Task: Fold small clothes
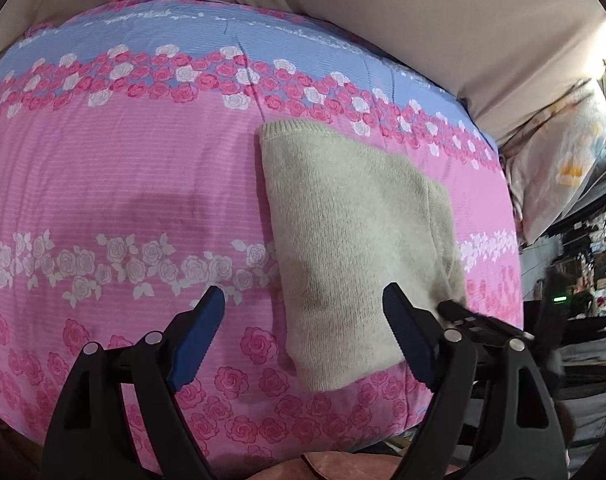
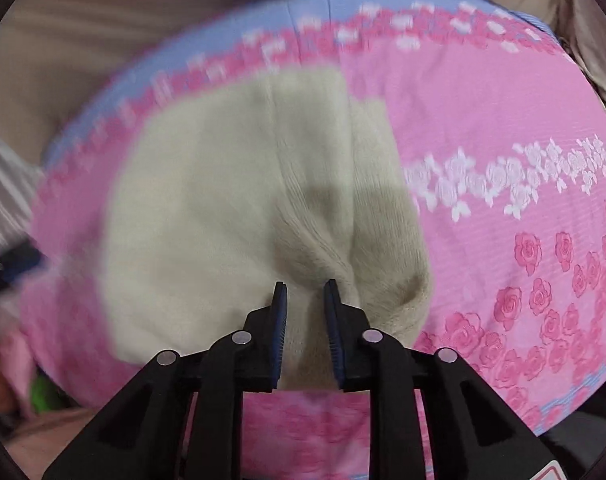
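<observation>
A small beige knitted garment (image 1: 343, 232) lies folded on a pink rose-patterned quilt (image 1: 123, 184). My left gripper (image 1: 303, 300) is open and empty, its fingers spread over the garment's near left edge. My right gripper (image 2: 305, 292) is shut on a bunched fold of the same beige garment (image 2: 231, 208) at its near edge; cloth fills the narrow gap between the blue pads. The right wrist view is motion-blurred. The right gripper's black body (image 1: 475, 320) shows beside the garment in the left wrist view.
The quilt has a blue band (image 1: 183, 36) along its far side, against beige fabric (image 1: 423, 12). A floral pillow (image 1: 563, 160) and cluttered shelves (image 1: 591, 264) are to the right. The quilt's near edge drops off just below the grippers.
</observation>
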Motion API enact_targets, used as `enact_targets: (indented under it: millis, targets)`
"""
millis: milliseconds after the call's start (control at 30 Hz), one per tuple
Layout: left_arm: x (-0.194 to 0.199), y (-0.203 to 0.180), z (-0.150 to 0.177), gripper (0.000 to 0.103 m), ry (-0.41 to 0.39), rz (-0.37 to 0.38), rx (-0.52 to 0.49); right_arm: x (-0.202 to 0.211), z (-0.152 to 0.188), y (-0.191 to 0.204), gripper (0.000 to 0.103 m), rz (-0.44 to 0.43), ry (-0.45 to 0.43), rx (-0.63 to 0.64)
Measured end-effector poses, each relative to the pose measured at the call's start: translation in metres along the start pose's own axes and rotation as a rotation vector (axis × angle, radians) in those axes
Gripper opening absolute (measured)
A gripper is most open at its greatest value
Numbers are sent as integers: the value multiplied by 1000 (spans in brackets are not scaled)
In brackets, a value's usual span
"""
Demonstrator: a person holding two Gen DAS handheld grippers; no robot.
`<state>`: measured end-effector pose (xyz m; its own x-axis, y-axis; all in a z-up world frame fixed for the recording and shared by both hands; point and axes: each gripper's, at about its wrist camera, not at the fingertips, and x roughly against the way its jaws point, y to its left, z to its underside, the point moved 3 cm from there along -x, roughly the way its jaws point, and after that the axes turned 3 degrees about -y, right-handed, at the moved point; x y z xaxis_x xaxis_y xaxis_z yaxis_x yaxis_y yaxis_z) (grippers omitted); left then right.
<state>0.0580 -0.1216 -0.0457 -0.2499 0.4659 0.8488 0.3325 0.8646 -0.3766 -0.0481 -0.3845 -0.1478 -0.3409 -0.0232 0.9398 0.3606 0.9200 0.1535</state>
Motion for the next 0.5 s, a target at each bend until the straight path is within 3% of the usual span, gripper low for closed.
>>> enact_targets:
  millis: [100, 200, 267, 400, 433, 500]
  targets:
    - [-6, -11, 0, 79, 7, -51, -54, 31, -9, 2, 10, -65, -79, -110]
    - [-13, -27, 1, 79, 4, -59, -113, 54, -34, 14, 15, -125, -144, -78]
    - [-20, -37, 3, 79, 16, -63, -141, 54, -55, 24, 15, -114, -159, -30]
    - [-35, -58, 7, 79, 33, -67, -191, -2, -91, 22, 16, -70, -92, 8]
    - [-40, -64, 9, 79, 42, -64, -203, -27, -96, 15, 10, -32, -50, 11]
    - [-46, -71, 12, 79, 49, -69, -221, -37, -102, 2, 8, -94, -70, -44]
